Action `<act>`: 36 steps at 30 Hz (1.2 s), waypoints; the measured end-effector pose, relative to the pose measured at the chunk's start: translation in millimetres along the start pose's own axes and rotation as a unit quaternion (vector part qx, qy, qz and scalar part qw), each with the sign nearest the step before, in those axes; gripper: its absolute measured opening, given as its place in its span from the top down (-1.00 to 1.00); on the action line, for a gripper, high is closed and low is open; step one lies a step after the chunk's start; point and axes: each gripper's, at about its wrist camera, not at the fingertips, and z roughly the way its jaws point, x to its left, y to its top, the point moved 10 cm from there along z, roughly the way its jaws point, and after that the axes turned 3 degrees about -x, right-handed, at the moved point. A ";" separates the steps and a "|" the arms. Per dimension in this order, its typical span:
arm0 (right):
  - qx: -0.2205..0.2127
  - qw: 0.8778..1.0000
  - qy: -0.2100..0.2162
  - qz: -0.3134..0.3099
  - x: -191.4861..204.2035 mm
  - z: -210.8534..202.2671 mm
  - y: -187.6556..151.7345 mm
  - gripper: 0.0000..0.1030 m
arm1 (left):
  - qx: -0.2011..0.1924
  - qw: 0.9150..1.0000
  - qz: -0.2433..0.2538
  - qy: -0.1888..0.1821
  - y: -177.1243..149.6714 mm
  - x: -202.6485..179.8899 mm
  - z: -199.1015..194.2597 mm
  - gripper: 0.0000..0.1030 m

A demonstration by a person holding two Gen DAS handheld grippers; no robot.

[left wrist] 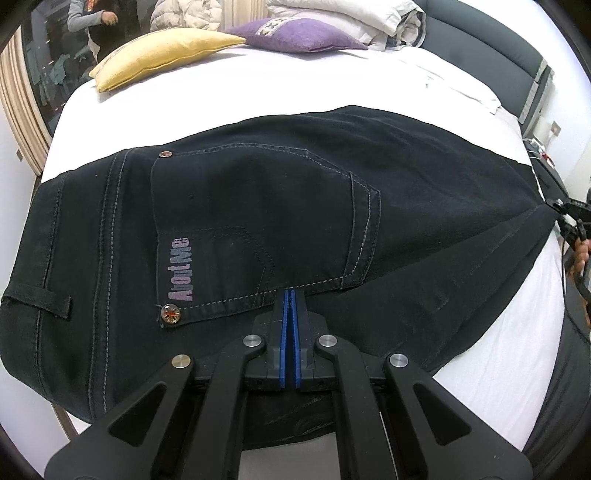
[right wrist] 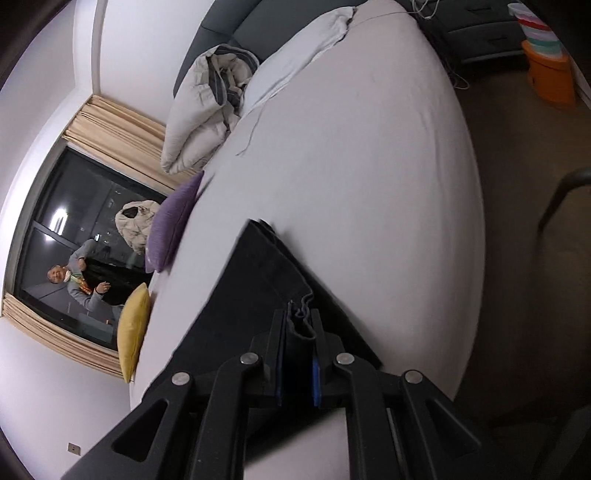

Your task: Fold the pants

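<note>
Dark jeans (left wrist: 258,206) lie across the white bed sheet (left wrist: 332,81), back pocket up, waistband at the left. My left gripper (left wrist: 290,293) is shut, its blue pads together, with the tips resting on the jeans just below the pocket seam. The legs run off to the right, where my right gripper (left wrist: 569,218) holds their end in a person's hand. In the right wrist view the leg end of the jeans (right wrist: 258,280) is bunched between the pads of my right gripper (right wrist: 298,317), lifted off the sheet (right wrist: 369,166).
A yellow pillow (left wrist: 159,55) and a purple pillow (left wrist: 295,35) lie at the far side of the bed beside a rolled white duvet (left wrist: 362,22). A dark headboard (left wrist: 498,40) bounds the right. An orange stool (right wrist: 550,77) stands on the floor beyond the bed.
</note>
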 end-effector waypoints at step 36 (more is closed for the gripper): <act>0.140 0.865 -0.088 -0.473 155.0 90.4 -10.9 -0.19 | -0.021 0.998 0.061 -0.014 46.6 -51.2 -2.9 0.96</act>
